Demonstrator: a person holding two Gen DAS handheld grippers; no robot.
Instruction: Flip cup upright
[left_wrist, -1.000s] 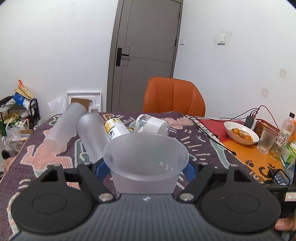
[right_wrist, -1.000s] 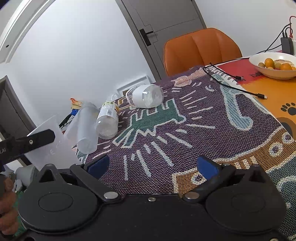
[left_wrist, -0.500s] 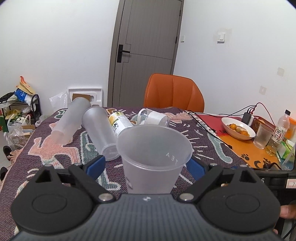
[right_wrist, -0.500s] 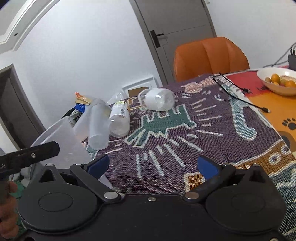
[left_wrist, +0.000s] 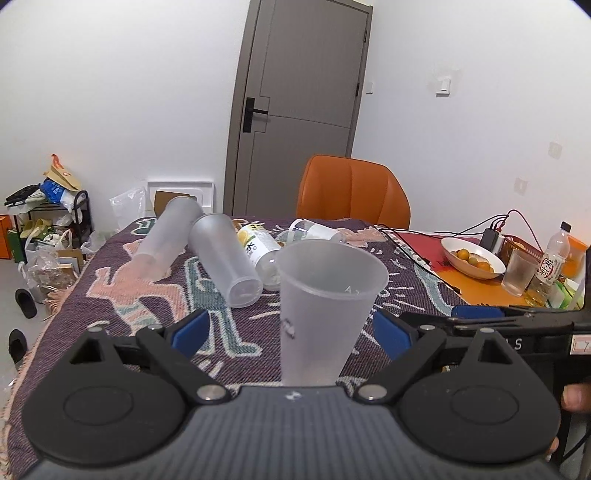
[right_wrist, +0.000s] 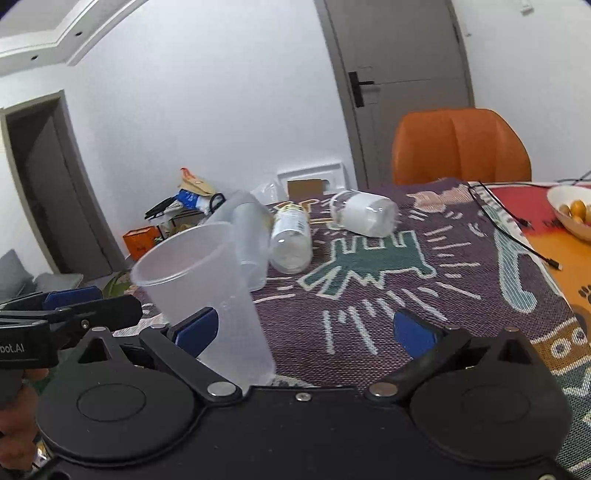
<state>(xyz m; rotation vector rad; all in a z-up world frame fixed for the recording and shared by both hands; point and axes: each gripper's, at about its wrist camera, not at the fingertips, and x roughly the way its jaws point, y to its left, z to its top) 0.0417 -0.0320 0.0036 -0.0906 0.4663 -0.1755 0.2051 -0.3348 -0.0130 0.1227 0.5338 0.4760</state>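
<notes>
White walls and a grey door (left_wrist: 299, 107) close off the room behind your work surface, a table under a patterned woven cloth (left_wrist: 140, 291) with an orange chair (left_wrist: 352, 192) at its far end.

Your left gripper (left_wrist: 291, 330) has its blue pads (left_wrist: 190, 330) spread wide. The frosted cup (left_wrist: 325, 310) stands upright on the cloth between them, mouth up, with a clear gap to each pad. Nothing is gripped. In the right wrist view the same cup (right_wrist: 207, 295) appears at the left, leaning in the fisheye picture, with its base on the cloth.

Your right gripper (right_wrist: 306, 328) is also spread wide and holds nothing. Its left pad (right_wrist: 195, 330) lies just beside the lower wall of the cup; whether they touch cannot be determined. Bare cloth lies between its fingers.

Beyond the cup, note these items lying on their sides:
- two tall frosted tumblers (left_wrist: 225, 258), side by side;
- a labelled bottle (left_wrist: 258, 251), just right of the tumblers;
- a clear jar with white contents (right_wrist: 365, 212), farther back.

At the right of the table you have a bowl of oranges (left_wrist: 472, 256), a drinking glass (left_wrist: 519, 273), a drink bottle (left_wrist: 554, 254) and black cables (left_wrist: 410, 243).
</notes>
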